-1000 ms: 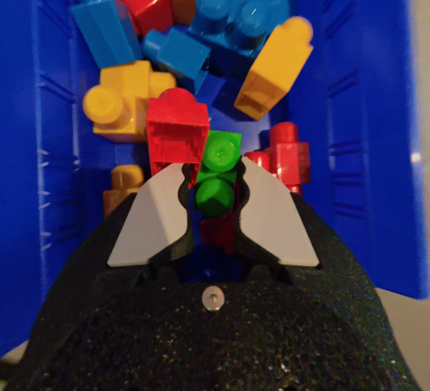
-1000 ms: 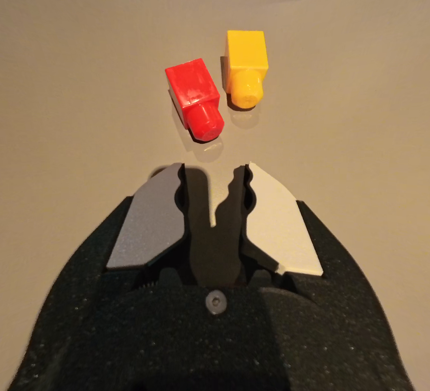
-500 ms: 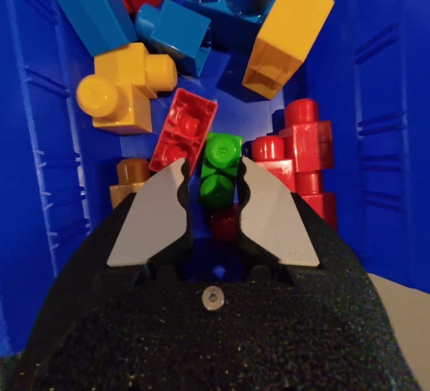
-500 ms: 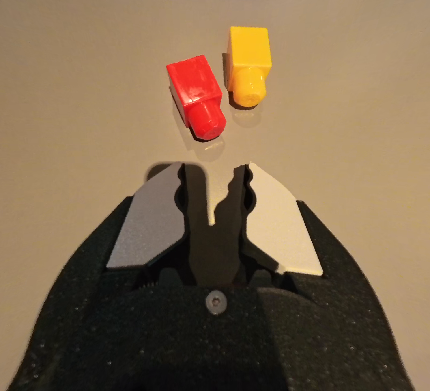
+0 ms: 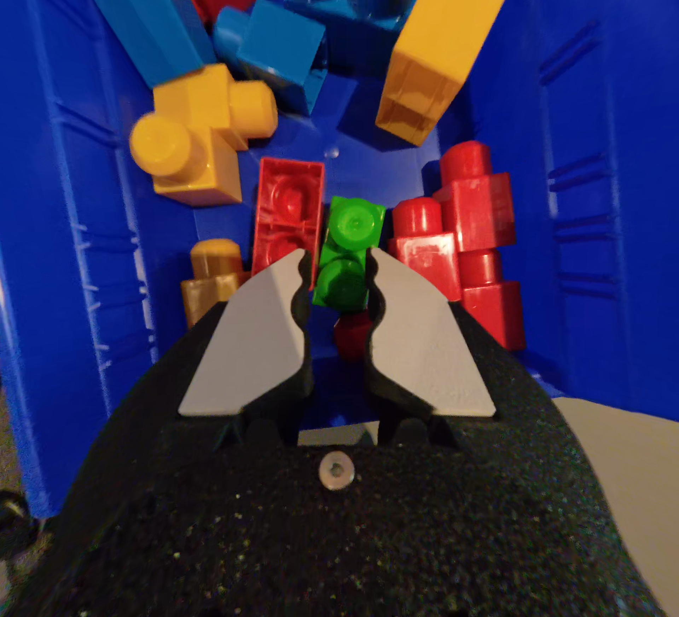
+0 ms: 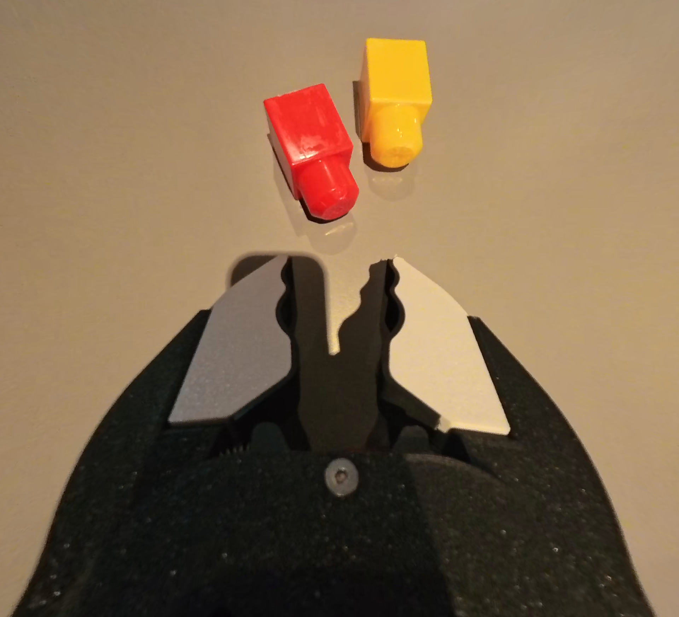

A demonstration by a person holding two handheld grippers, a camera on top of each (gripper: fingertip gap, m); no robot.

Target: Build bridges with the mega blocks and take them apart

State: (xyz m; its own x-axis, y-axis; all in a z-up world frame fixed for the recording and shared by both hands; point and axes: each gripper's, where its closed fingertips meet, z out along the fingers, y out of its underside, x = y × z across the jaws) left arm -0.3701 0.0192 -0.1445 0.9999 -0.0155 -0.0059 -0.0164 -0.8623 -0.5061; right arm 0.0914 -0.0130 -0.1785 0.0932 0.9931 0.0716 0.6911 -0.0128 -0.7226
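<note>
Green two-stud block (image 5: 347, 254) clamped between the grey fingertips of the left tool (image 5: 336, 261), studs facing the camera, inside the blue bin (image 5: 66, 195). Just left of it, touching or nearly so, a red two-stud block (image 5: 288, 217) with its hollow underside showing. Just right, against the bin's right wall, a stepped stack of red blocks (image 5: 474, 242). Below the green block, between the fingers, another small red piece (image 5: 351, 336), partly hidden. Near the left wall, an L-shaped yellow block (image 5: 198, 136) and a duller orange-yellow block (image 5: 213, 276); toward the far end, a tall yellow block (image 5: 441, 44) lying tilted, plus several light-blue blocks (image 5: 279, 48) heaped together. All glossy moulded plastic, boxy with round studs; bin walls ribbed.

Right tool (image 6: 340, 263) held apart with nothing between its fingers, low over the matte beige counter (image 6: 147, 121). Ahead of it, two single-stud blocks lying on their sides, studs pointing back toward the tool: a red block (image 6: 310, 143) nearest, slightly left of the gap, and a yellow block (image 6: 398, 92) just beside it to the right and farther off, apart from it by a narrow gap. Red one scuffed on its upper face.
</note>
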